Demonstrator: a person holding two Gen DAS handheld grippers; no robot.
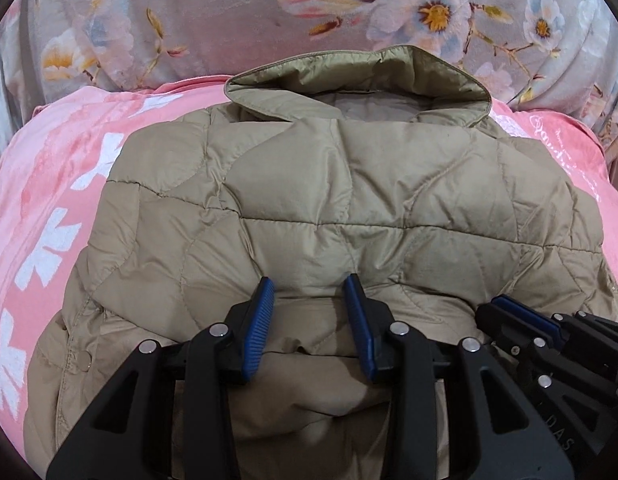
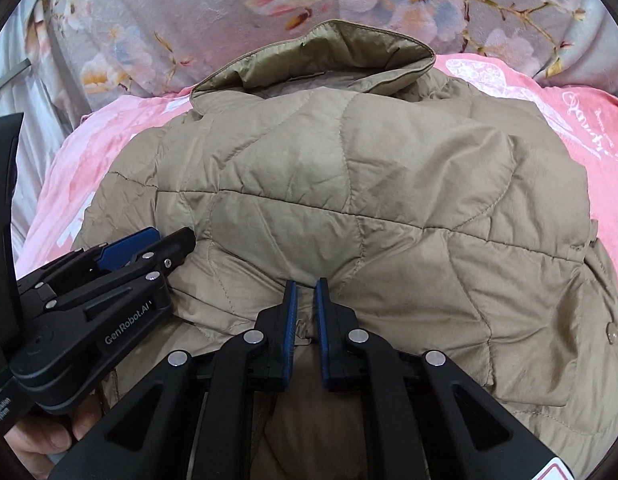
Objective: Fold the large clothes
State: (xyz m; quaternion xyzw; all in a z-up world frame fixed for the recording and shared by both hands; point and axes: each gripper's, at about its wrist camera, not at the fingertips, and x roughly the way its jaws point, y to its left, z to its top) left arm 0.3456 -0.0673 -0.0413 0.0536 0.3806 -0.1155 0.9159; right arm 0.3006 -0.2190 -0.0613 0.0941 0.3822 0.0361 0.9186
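A tan quilted jacket [image 1: 329, 200] lies folded on a pink blanket, collar [image 1: 349, 80] at the far end; it also fills the right wrist view [image 2: 369, 200]. My left gripper [image 1: 311, 288] is open, its blue pads spread over the jacket's near folded edge. My right gripper [image 2: 305, 288] has its jaws nearly closed, pinching a ridge of the jacket's near edge. The right gripper shows at the lower right of the left wrist view [image 1: 521, 312], and the left gripper at the left of the right wrist view [image 2: 149, 244]. The two sit side by side.
The pink blanket [image 1: 49, 200] with white flower prints lies under the jacket. A grey floral cover [image 1: 229, 12] rises behind the collar. A hand holding the left gripper shows in the right wrist view [image 2: 49, 436].
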